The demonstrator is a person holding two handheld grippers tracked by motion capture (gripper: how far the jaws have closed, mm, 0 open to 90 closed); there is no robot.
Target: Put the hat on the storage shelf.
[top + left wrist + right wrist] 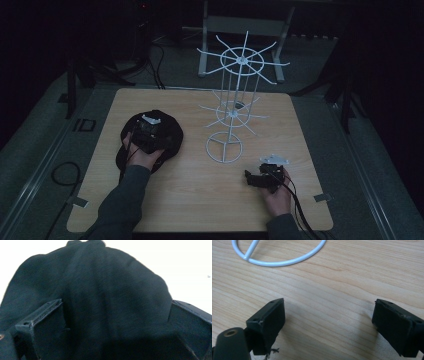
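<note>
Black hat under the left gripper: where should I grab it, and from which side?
Judging by its pose, take the black hat at the raised fold of its crown, coming down from above. It lies slumped on the wooden table, so the flat edge offers little to pinch. The left gripper is open, with cloth bulging up between the fingers, so closing there should catch it.

Black cloth hat point(167, 131), white wire rack point(231, 114), pale wood-grain table point(190, 200).
</note>
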